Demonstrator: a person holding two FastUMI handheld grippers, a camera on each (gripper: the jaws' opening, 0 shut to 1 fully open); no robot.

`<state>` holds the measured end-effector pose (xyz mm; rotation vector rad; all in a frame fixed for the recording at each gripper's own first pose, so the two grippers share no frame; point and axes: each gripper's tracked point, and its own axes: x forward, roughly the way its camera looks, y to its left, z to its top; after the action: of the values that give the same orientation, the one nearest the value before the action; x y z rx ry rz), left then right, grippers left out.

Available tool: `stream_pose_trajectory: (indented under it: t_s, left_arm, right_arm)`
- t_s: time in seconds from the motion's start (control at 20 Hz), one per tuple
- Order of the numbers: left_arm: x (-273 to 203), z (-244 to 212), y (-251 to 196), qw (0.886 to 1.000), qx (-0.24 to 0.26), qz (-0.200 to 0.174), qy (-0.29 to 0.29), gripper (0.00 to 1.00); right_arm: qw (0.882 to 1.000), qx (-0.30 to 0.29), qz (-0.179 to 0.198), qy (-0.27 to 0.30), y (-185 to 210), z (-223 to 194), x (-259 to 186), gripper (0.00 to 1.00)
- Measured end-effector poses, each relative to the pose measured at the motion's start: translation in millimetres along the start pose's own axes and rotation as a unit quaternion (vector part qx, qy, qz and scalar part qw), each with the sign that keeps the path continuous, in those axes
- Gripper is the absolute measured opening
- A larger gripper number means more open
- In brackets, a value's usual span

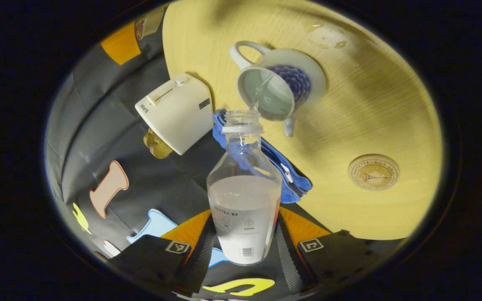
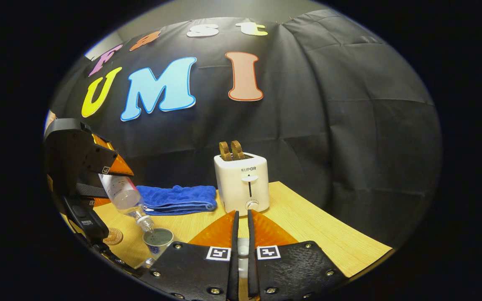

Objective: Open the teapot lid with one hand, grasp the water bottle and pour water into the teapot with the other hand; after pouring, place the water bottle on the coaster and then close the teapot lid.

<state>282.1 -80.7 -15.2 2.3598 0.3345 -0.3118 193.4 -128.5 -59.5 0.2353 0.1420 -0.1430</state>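
Left claw (image 1: 244, 246) tips bottle (image 1: 244, 209); toaster (image 2: 242, 184) reads SUPOR.

clear plastic water bottle (image 1: 244, 196), glossy ceramic teapot (image 1: 278, 85)

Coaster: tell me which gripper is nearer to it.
Left. The left gripper, tilting the water bottle over the teapot, hangs just above the coaster. The right gripper sits farther off, in front of the toaster.

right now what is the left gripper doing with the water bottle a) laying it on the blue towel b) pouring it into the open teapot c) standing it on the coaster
b: the left gripper holds the water bottle tipped, a stream running into the teapot.
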Motion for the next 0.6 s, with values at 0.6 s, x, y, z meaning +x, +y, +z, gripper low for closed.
stream_pose_trajectory:
  t_s: [0.6]
  left_arm:
    - [-5.0,3.1,7.6,0.999,0.031,0.004,0.009,0.86]
  right_arm:
    - [1.000,0.005,0.001,-0.002,-1.4,1.9,-0.3,0.09]
